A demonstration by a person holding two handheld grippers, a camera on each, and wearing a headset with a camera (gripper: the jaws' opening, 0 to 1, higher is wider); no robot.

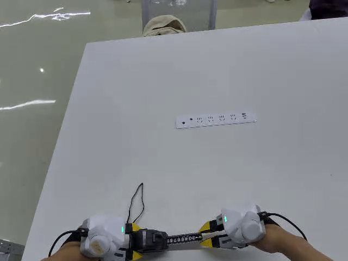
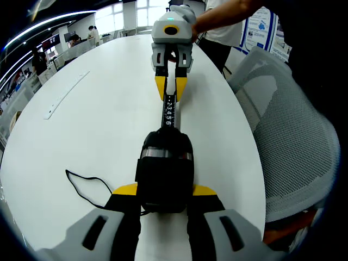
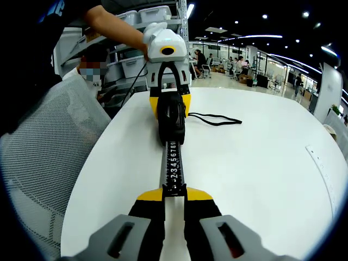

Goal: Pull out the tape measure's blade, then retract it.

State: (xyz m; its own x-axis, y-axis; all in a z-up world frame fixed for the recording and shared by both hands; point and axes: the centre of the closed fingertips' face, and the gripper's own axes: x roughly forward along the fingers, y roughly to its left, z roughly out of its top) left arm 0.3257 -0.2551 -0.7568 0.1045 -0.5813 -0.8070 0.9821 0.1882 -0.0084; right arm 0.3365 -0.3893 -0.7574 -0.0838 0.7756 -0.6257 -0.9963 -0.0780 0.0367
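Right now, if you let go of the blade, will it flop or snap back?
Probably snap back; the blade is likely spring-loaded. It runs straight from the case to the right gripper, so it looks stiff over this short length. Pulled further, it might sag or buckle.

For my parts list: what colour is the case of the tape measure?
Black. The tape measure's case shows best in the left gripper view.

I see a black tape measure [image 2: 165, 168], its dark blade [image 3: 173, 163] marked with white numerals. The left gripper [image 2: 165, 190] and right gripper [image 3: 174, 194] are white with yellow tips, on a white desk [image 1: 217, 70].
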